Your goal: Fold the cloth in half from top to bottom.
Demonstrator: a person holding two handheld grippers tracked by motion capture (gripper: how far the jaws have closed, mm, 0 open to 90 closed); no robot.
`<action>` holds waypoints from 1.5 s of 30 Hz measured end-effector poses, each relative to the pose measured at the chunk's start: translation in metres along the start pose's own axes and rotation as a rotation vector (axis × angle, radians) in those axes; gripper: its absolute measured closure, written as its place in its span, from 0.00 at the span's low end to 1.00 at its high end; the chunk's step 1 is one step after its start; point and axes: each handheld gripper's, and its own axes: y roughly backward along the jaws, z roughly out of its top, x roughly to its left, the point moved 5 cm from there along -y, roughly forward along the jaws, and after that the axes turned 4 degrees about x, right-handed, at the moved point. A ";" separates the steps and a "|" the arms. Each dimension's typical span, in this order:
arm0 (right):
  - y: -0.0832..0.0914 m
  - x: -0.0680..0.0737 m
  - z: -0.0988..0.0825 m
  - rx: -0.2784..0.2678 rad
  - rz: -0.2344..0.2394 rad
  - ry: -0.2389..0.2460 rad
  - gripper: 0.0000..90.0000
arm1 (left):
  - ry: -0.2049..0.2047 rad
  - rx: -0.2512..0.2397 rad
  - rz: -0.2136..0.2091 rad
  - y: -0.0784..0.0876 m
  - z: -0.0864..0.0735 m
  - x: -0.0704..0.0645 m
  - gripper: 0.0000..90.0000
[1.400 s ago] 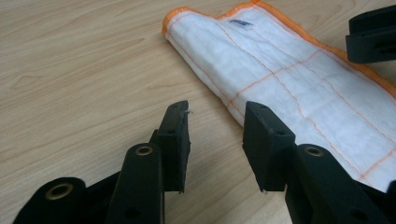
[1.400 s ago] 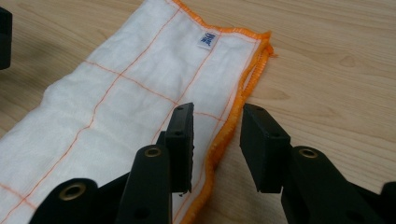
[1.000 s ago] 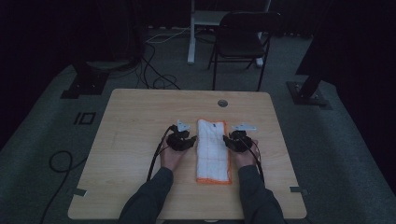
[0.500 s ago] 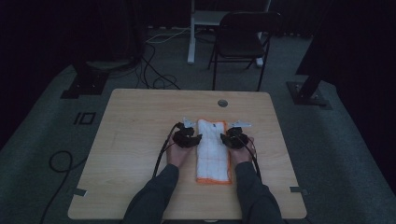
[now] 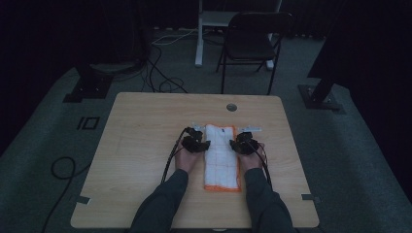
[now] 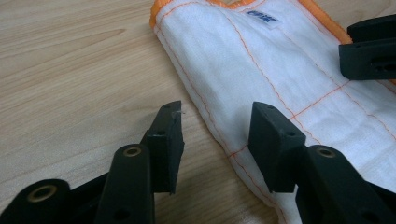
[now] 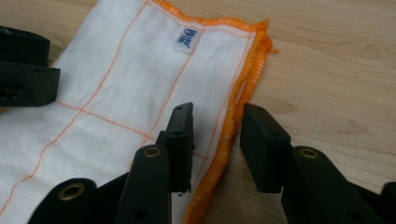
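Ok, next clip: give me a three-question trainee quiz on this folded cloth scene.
1. True or false: the left gripper has its pads pressed on the white cloth.
2. Which edge of the cloth does the right gripper straddle? A) the plain folded edge B) the orange-stitched edge C) the end nearest the person
3. What small thing is sewn on the cloth near its far end?

Key
1. False: the jaws stand apart over the folded edge, gripping nothing.
2. B: the orange hem runs between its open jaws.
3. A small blue-printed label.
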 end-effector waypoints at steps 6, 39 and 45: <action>0.000 0.004 0.000 0.003 0.027 0.011 0.89 | -0.023 0.009 -0.018 -0.002 0.001 -0.005 0.85; 0.040 0.022 -0.005 -0.103 0.063 0.061 0.93 | -0.062 -0.092 -0.051 0.047 -0.005 -0.016 0.95; 0.048 0.028 -0.013 -0.088 0.068 0.090 0.93 | -0.069 -0.087 -0.076 0.056 -0.019 -0.024 0.95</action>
